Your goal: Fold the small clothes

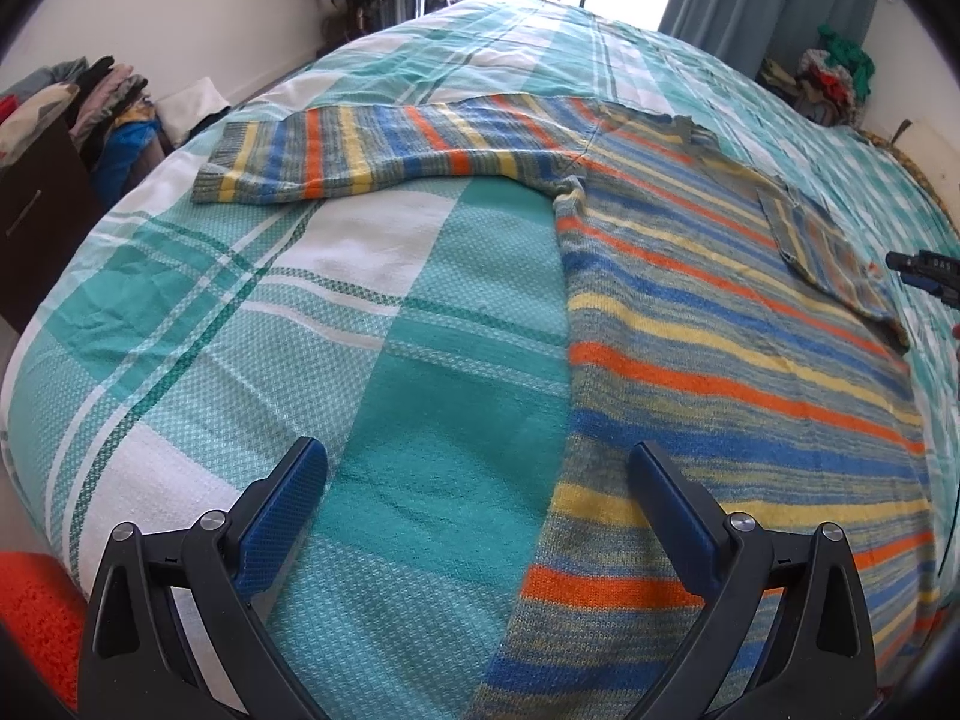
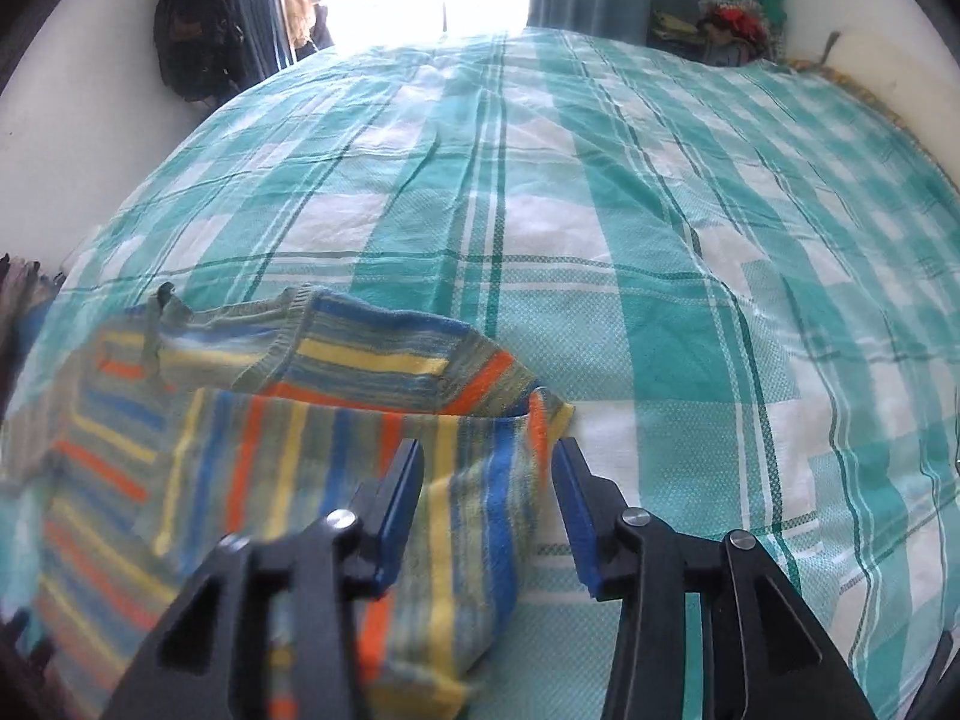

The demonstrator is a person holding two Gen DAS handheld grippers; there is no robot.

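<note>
Though unclamped — sweater (image 2: 468, 516) sleeve between right jaws

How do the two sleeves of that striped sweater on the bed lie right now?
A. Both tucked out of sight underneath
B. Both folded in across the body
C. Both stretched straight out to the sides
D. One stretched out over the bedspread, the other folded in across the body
D: the left wrist view shows one sleeve lying out on the checked bedspread, while the other sleeve is folded over the striped sweater.

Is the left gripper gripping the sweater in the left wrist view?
No. The left gripper hangs open above the bedspread, fingers apart and straddling the striped sweater's edge.
</note>
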